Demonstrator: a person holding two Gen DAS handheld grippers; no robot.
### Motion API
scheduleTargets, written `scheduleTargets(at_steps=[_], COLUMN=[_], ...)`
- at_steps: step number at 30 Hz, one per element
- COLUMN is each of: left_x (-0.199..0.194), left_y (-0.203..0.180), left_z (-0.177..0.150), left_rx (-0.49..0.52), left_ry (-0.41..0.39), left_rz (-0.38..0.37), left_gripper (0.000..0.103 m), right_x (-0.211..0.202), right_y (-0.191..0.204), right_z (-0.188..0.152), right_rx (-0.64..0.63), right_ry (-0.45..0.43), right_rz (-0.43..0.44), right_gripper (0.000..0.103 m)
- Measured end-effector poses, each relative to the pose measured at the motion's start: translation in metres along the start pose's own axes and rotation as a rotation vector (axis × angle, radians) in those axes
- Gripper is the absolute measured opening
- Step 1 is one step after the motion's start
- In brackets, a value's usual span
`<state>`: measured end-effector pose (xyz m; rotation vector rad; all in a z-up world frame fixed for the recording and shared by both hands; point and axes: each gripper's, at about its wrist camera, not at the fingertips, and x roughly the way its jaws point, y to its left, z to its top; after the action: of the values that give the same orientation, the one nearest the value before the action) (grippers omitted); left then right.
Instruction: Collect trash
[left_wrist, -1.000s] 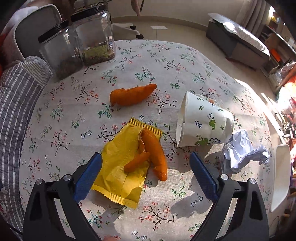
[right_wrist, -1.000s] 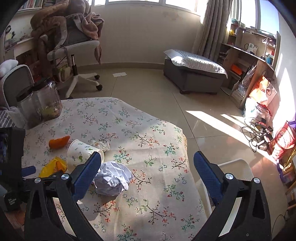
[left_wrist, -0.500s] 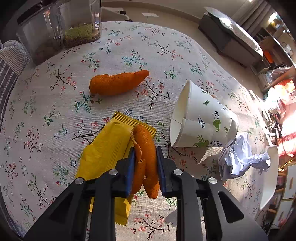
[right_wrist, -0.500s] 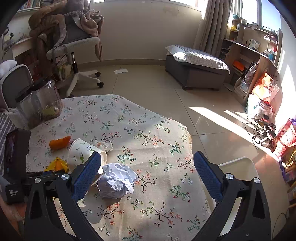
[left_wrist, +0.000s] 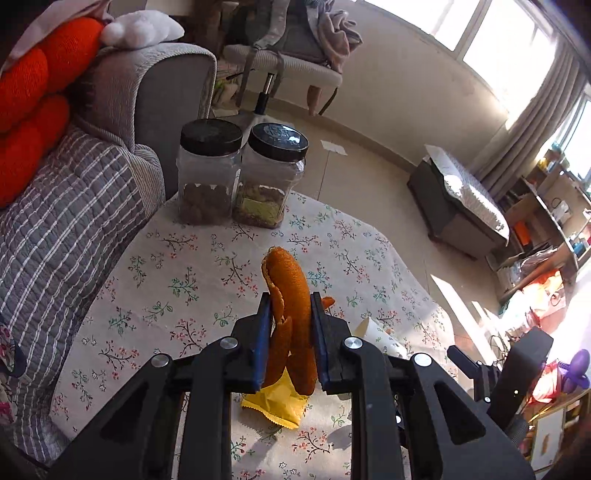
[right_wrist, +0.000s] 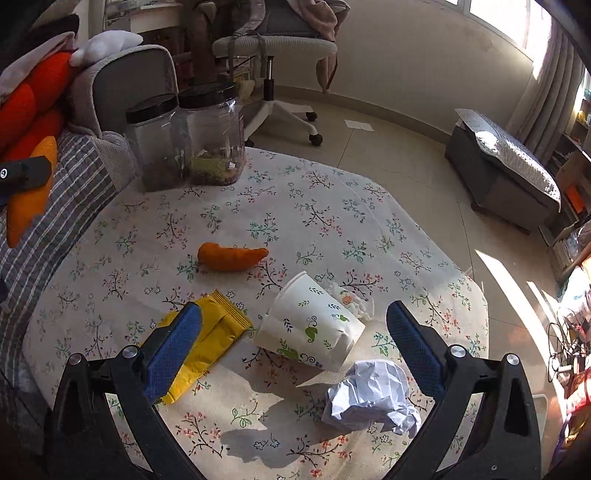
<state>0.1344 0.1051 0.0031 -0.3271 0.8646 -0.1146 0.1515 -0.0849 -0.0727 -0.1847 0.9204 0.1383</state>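
My left gripper (left_wrist: 291, 299) is shut on a long curled orange peel (left_wrist: 291, 295) and holds it up above the floral tablecloth (left_wrist: 184, 280). The yellow wrapper (left_wrist: 275, 402) lies under it. In the right wrist view the same peel (right_wrist: 29, 195) hangs at the far left. My right gripper (right_wrist: 293, 308) stands open over a paper cup (right_wrist: 310, 328) lying on its side, touching nothing. The yellow wrapper (right_wrist: 212, 336) is by its left finger. A second orange peel (right_wrist: 231, 256) lies further back, and a crumpled white paper ball (right_wrist: 373, 397) sits near the right finger.
Two black-lidded clear jars (right_wrist: 184, 140) stand at the table's far edge. A small crumpled tissue (right_wrist: 351, 299) lies behind the cup. A grey striped quilt (left_wrist: 55, 221) covers the seat at the left. The table drops off to the floor on the right.
The left gripper shut on the peel lying on the wrapper and lifted it off the table. The right gripper swung left and tilted down, so the cup now sits between its open fingers.
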Motion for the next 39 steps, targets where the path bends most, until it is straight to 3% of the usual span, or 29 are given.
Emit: scheduleTargets(at_steps=[2,6,14,16,20,26,33,39], left_x=[-0.011,-0.014,-0.020,-0.019,-0.013,-0.012,-0.011,-0.011], left_y=[0.009,0.023,0.038,0.042,0.046,0.051,0.060,0.065], left_z=[0.006,0.015,0.019,0.019,0.018,0.019,0.020,0.016], left_rx=[-0.022,-0.055,-0.071,-0.076,-0.085,-0.095,-0.126,-0.144], left_ry=[-0.021,-0.027,-0.042,-0.041,-0.020,-0.022,-0.036,-0.030], left_rz=[-0.003,-0.003,0.011,0.018,0.022,0.034,0.068,0.066], left_gripper=[0.021,0.021,0.021,0.021,0.021,0.021,0.021,0.021], right_x=[0.022,0.057,0.112,0.118,0.133,0.124,0.068,0.044], right_y=[0.020,0.053,0.085,0.084,0.082,0.071,0.061,0.053], right_z=[0.016,0.037,0.042,0.042,0.041,0.050,0.065,0.070], right_rx=[-0.127,-0.358,-0.566,-0.562,-0.529,-0.374,-0.107,-0.052], right_ry=[0.029,0.046,0.192,0.213,0.280,0.258,0.123,0.077], right_rz=[0.033,0.021,0.047,0.056,0.077,0.109,0.168,0.151], right_gripper=[0.096,0.094,0.084,0.079,0.046,0.021,0.008,0.006])
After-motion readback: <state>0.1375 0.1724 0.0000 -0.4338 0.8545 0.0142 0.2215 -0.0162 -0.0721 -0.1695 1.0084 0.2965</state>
